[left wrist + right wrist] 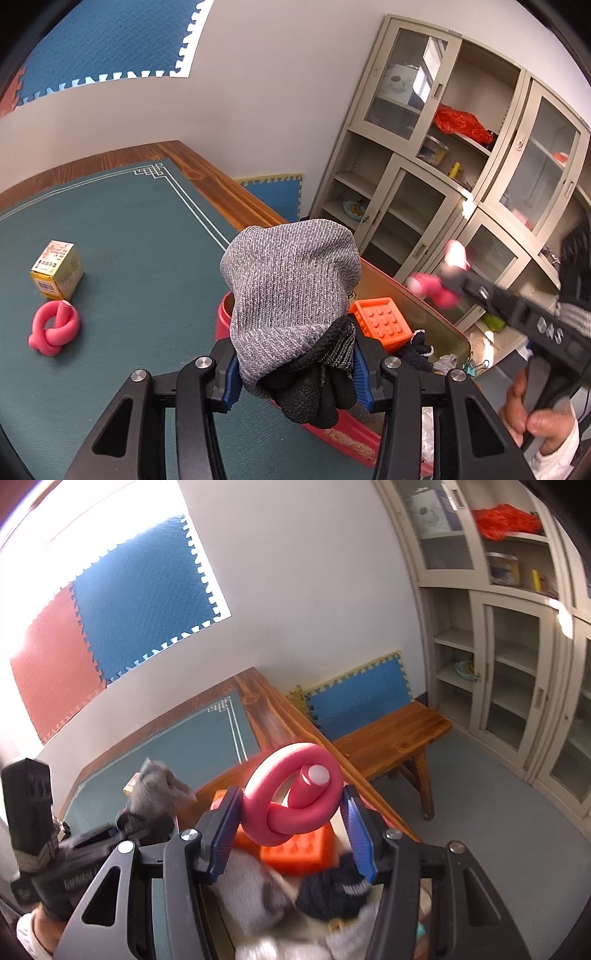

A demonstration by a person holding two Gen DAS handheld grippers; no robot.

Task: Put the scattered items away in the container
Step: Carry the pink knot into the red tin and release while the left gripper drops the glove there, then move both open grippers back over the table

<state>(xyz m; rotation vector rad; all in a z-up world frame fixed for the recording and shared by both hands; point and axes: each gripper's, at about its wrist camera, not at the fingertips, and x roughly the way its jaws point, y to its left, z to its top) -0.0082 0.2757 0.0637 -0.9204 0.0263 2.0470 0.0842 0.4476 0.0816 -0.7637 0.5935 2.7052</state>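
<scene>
My left gripper (295, 373) is shut on a grey and black knit glove (291, 295), held above the near edge of the red container (343, 432). My right gripper (291, 830) is shut on a knotted pink foam tube (295, 805), held over the container, above an orange brick block (299, 849) and dark and grey socks (332, 890). The right gripper also shows in the left wrist view (439, 284), blurred. A second knotted pink tube (55, 326) and a small yellow box (57, 275) lie on the green mat (129, 240).
The wooden table (218, 184) ends at the right, next to a wooden bench (391, 738). Beige cabinets (443, 166) stand along the wall. Foam tiles (110, 620) hang on the wall. Binder clips (474, 367) lie in the container.
</scene>
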